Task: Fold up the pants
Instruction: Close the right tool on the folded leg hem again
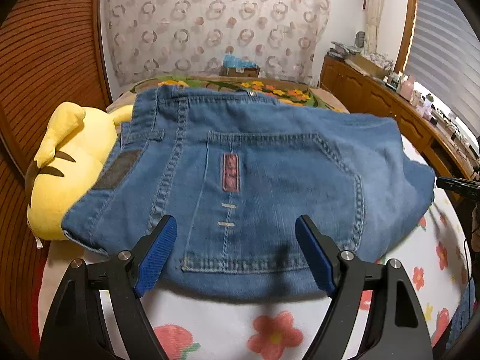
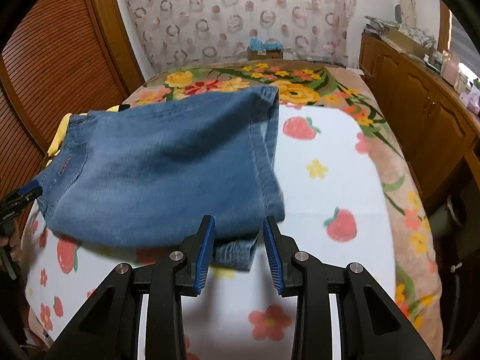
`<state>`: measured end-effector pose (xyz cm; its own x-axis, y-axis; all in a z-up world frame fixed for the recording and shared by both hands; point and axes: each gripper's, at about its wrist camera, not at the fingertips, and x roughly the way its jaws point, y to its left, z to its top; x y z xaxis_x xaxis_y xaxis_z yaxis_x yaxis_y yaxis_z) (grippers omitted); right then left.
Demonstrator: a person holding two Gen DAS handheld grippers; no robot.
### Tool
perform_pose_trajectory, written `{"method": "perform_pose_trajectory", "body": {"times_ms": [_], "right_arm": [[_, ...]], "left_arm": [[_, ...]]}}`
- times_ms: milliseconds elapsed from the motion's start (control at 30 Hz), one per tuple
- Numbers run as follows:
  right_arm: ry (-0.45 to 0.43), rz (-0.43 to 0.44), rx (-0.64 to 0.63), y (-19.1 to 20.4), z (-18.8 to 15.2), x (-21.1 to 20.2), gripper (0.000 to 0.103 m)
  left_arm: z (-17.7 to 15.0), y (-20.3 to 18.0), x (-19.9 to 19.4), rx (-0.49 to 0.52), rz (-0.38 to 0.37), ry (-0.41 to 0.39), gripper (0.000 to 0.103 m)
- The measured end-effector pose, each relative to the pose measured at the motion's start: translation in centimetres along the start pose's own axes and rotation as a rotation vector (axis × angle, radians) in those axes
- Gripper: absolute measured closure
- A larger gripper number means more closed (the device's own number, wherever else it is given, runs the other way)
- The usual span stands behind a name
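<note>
jeans (image 1: pixel 255 186) are seen folded at frame centre on the flowered blanket (image 1: pixel 270 330), waist end against a yellow plush toy (image 1: pixel 60 165); left gripper (image 1: pixel 235 225) is held wide apart, empty; right gripper (image 2: pixel 239 225) partly apart, nothing clamped; release after folding is judged likely.

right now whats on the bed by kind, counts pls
jeans: 1
plush toy: 1
blankets: 2, white fruit print and floral
total: 4
</note>
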<state>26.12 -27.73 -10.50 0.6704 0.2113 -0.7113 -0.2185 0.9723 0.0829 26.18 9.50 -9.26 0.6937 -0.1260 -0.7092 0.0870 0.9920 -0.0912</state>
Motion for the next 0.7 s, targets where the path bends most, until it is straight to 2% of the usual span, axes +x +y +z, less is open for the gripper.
{"method": "perform_pose_trajectory", "body": {"times_ms": [333, 500, 533, 567, 633, 700], "right_arm": [[0.052, 0.020, 0.023, 0.1, -1.3, 2.1, 0.069], [0.055, 0.013, 0.009, 0.4, -1.4, 2.9, 0.069], [0.053, 0.012, 0.001, 0.5, -1.4, 3.0, 0.072], [0.050, 0.017, -0.002, 0.5, -1.4, 2.9, 0.082], [0.045, 0.018, -0.004, 0.5, -1.5, 2.9, 0.089], [0.014, 0.025, -0.012, 0.5, -1.7, 2.2, 0.091]], "left_arm": [[-1.6, -0.3, 2.2, 0.001, 0.016, 0.067, 0.021], [-1.6, -0.5, 2.2, 0.007, 0.022, 0.074, 0.021], [-1.6, -0.6, 2.2, 0.010, 0.025, 0.075, 0.021], [-1.7, -0.7, 2.3, 0.014, 0.030, 0.077, 0.021], [-1.7, -0.7, 2.4, 0.019, 0.035, 0.080, 0.021], [-1.7, -0.7, 2.4, 0.025, 0.041, 0.082, 0.021]]}}
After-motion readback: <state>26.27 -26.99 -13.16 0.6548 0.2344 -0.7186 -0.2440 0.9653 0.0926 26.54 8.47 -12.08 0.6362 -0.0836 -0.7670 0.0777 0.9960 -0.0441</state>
